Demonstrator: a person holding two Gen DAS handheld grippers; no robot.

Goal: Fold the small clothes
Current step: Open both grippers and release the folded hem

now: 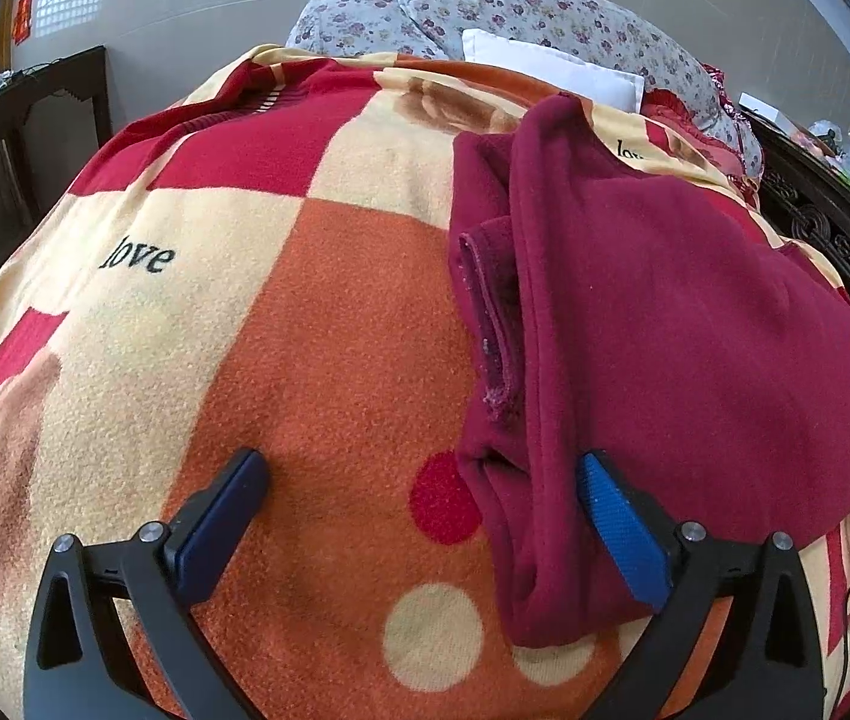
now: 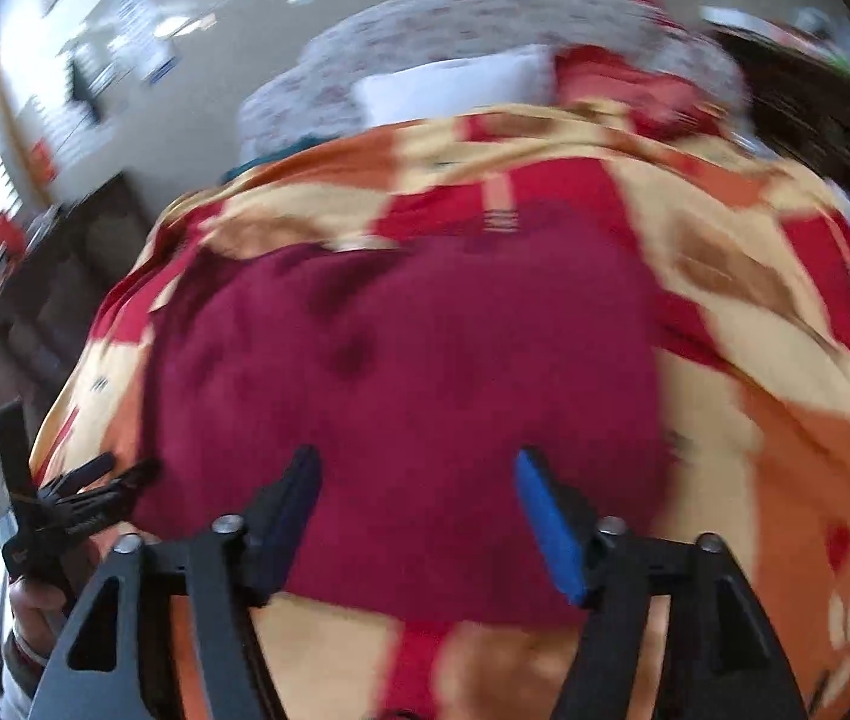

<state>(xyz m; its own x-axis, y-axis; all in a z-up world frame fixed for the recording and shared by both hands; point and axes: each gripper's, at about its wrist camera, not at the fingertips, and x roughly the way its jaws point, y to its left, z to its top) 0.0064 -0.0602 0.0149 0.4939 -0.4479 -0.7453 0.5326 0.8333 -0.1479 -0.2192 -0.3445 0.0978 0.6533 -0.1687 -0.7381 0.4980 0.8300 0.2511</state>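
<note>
A maroon fleece garment point(image 1: 676, 324) lies partly folded on a checked red, orange and cream blanket point(image 1: 281, 324). Its folded left edge and a cuff run down toward my left gripper point(image 1: 425, 468), which is open and empty; the right finger point(image 1: 616, 516) rests against the garment's edge, the left finger over bare blanket. In the blurred right wrist view the same garment point(image 2: 425, 372) spreads under my right gripper point(image 2: 419, 462), which is open and empty just above the cloth. The left gripper also shows there point(image 2: 83, 492) at the garment's left side.
Floral pillows point(image 1: 484, 12) and a white pillow point(image 1: 550, 66) lie at the bed's far end. A dark carved bed frame point(image 1: 832, 240) runs along the right. Dark wooden furniture point(image 1: 17, 138) stands at the left by a pale wall.
</note>
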